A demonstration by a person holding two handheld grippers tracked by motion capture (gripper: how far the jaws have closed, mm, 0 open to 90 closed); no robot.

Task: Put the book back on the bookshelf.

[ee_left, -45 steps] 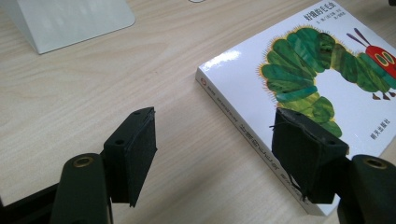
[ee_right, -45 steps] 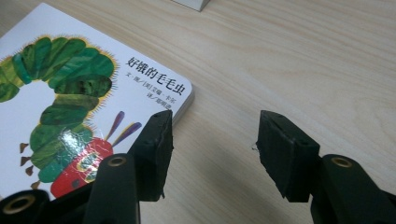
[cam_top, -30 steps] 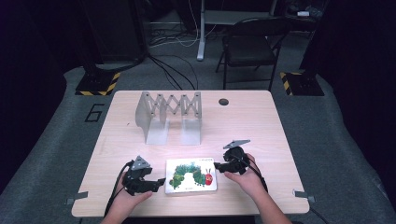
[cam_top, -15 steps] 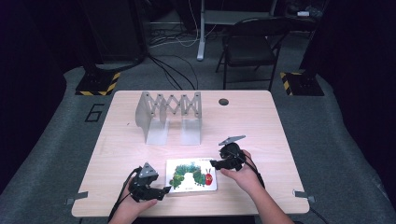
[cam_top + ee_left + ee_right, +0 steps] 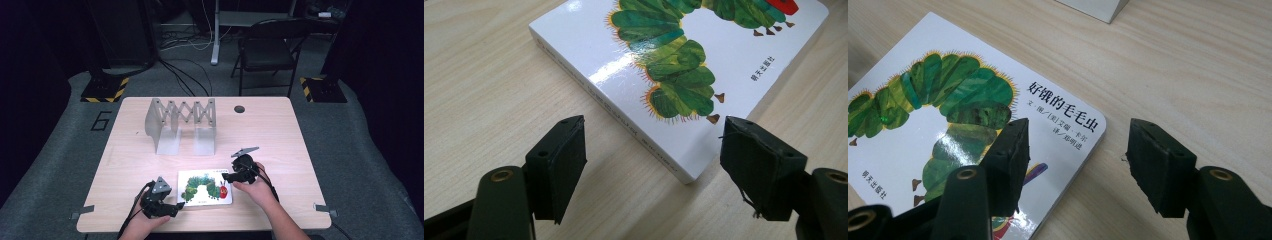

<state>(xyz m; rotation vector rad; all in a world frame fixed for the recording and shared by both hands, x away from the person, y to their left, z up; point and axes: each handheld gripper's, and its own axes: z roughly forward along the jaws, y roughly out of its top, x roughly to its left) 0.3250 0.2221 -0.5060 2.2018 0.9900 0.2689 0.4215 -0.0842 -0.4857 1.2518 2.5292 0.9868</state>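
Book [image 5: 205,187] flat near the table's [image 5: 280,130] front edge, well short of the rack [image 5: 181,124]; left gripper [image 5: 175,206], jaws wide, lines up on its near corner, right gripper [image 5: 226,176], jaws just widening, straddles its far corner, likely for a two-handed lift.
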